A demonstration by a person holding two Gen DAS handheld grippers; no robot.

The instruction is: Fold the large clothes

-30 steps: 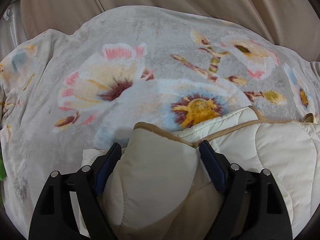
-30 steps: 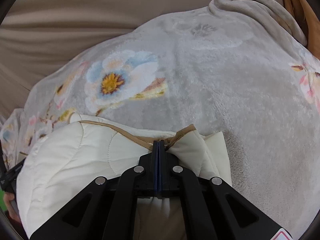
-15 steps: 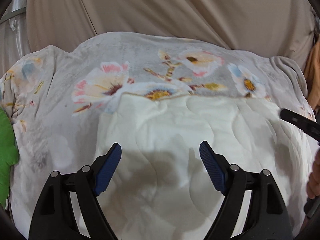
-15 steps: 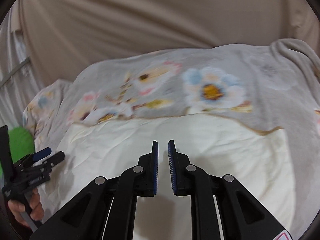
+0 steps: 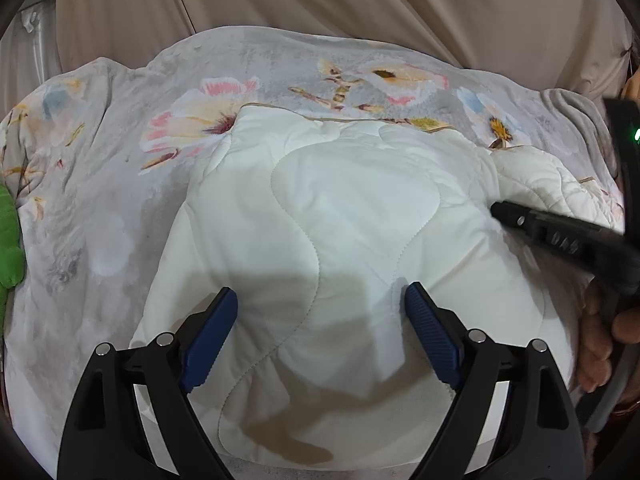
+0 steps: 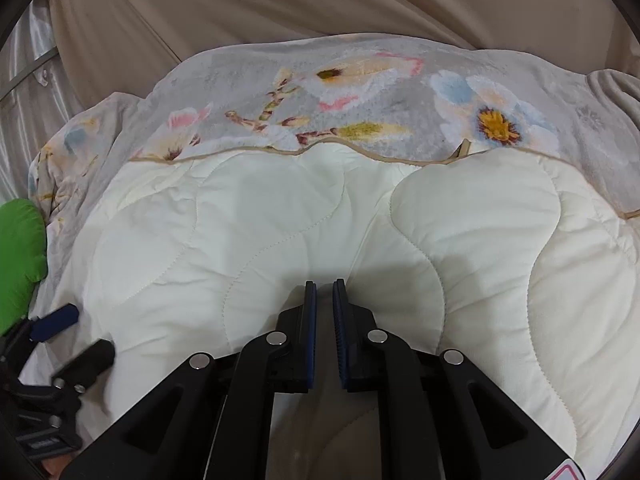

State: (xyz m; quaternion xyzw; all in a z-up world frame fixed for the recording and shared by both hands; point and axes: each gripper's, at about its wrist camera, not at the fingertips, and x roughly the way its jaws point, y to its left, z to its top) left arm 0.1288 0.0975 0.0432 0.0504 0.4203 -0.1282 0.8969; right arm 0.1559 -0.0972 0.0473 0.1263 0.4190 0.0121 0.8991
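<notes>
A cream quilted garment with a tan-piped edge lies spread flat on the floral grey blanket. My left gripper hovers over the garment's near part, jaws wide apart and still widening, with nothing between them. In the right wrist view, my right gripper hangs over the same garment. Its pads stand a narrow slit apart and hold no cloth. The left gripper shows at the lower left of that view. A finger of the right gripper reaches in from the right of the left wrist view.
The blanket covers the whole surface and bunches up at the far right. A bright green soft item lies at the left edge. Beige draped fabric closes off the back. A person's hand grips the right tool.
Both grippers let go of the garment's folded edge and pulled back. The garment now lies flat on the blanket. The right gripper went from shut on cloth to slightly apart.
</notes>
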